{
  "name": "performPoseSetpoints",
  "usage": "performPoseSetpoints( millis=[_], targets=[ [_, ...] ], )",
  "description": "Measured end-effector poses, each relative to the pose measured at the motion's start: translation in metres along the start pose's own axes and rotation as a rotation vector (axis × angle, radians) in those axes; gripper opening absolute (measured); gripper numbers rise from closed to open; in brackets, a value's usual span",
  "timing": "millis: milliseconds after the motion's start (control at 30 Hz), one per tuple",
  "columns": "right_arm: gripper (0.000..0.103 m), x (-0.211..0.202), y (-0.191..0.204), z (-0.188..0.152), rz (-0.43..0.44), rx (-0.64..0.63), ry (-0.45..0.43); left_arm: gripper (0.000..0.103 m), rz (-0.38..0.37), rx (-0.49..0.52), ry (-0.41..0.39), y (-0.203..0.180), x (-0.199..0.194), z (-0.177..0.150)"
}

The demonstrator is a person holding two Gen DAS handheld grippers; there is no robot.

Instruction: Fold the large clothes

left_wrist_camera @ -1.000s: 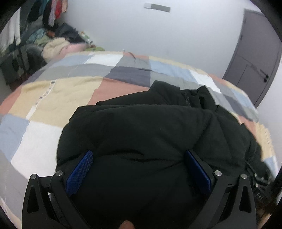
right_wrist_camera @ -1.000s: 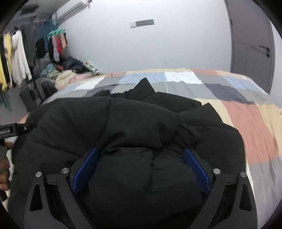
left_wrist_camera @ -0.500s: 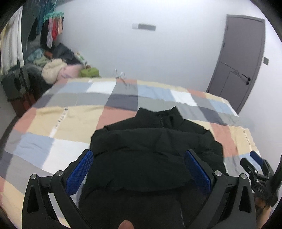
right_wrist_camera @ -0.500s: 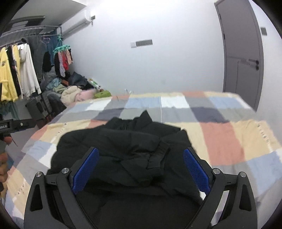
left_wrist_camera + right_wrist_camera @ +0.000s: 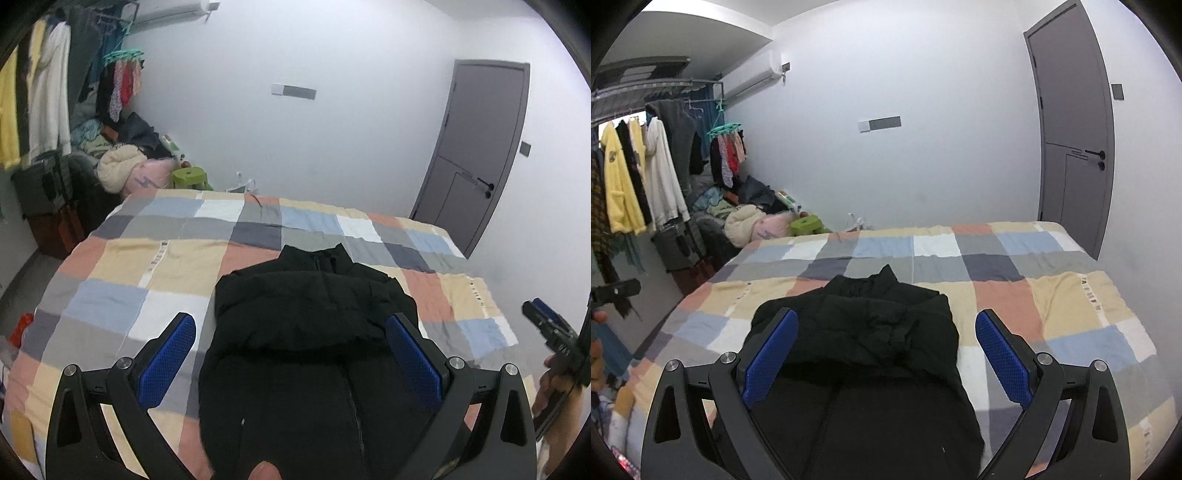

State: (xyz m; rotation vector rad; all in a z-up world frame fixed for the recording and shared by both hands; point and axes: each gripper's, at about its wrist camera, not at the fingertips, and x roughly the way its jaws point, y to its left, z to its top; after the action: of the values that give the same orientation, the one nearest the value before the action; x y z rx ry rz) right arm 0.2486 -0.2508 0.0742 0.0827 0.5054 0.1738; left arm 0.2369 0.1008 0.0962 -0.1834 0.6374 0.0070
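Observation:
A black padded jacket (image 5: 310,332) lies on the bed with its sleeves folded in over the body and its collar pointing to the far wall. It also shows in the right wrist view (image 5: 864,354). My left gripper (image 5: 291,354) is open and empty, held above the jacket's near end. My right gripper (image 5: 886,350) is open and empty, also above the jacket's near part. The right gripper shows at the right edge of the left wrist view (image 5: 550,328).
The bed has a checked cover (image 5: 147,258) in beige, grey, blue and salmon. A clothes rail with hanging garments (image 5: 646,177) and a pile of clothes (image 5: 750,221) stand at the left. A grey door (image 5: 1075,140) is at the right.
Both grippers have lifted up and back from the jacket. A second ago the jacket filled both views between the fingers; now it lies lower and farther off on the bed.

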Motion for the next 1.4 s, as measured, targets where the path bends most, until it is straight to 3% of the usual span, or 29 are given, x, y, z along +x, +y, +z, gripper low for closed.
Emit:
performPoseSetpoints(
  millis=[333, 567, 733, 1033, 1133, 1300, 1400],
  targets=[
    [0.097, -0.096, -0.034, -0.001, 0.018, -0.015, 0.027, 0.103, 0.027, -0.093, 0.0, 0.099, -0.098, -0.043],
    [0.097, -0.126, -0.083, -0.037, 0.045, 0.083, 0.029, 0.103, 0.008, -0.151, 0.029, 0.156, -0.107, -0.069],
    [0.097, -0.111, -0.108, -0.082, 0.06, 0.132, 0.087, 0.103, -0.053, -0.181, 0.075, 0.173, -0.078, -0.1],
    [0.093, -0.055, -0.125, -0.18, 0.171, 0.263, 0.243, 0.103, -0.262, -0.264, 0.179, 0.169, 0.007, -0.18],
    [0.092, -0.033, -0.126, -0.204, 0.173, 0.291, 0.304, 0.103, -0.349, -0.309, 0.218, 0.165, 0.038, -0.206],
    [0.092, 0.0, -0.134, -0.238, 0.156, 0.34, 0.383, 0.103, -0.393, -0.344, 0.287, 0.159, 0.086, -0.235],
    [0.092, 0.017, -0.141, -0.254, 0.137, 0.364, 0.428, 0.102, -0.375, -0.364, 0.316, 0.164, 0.111, -0.254]
  ],
)
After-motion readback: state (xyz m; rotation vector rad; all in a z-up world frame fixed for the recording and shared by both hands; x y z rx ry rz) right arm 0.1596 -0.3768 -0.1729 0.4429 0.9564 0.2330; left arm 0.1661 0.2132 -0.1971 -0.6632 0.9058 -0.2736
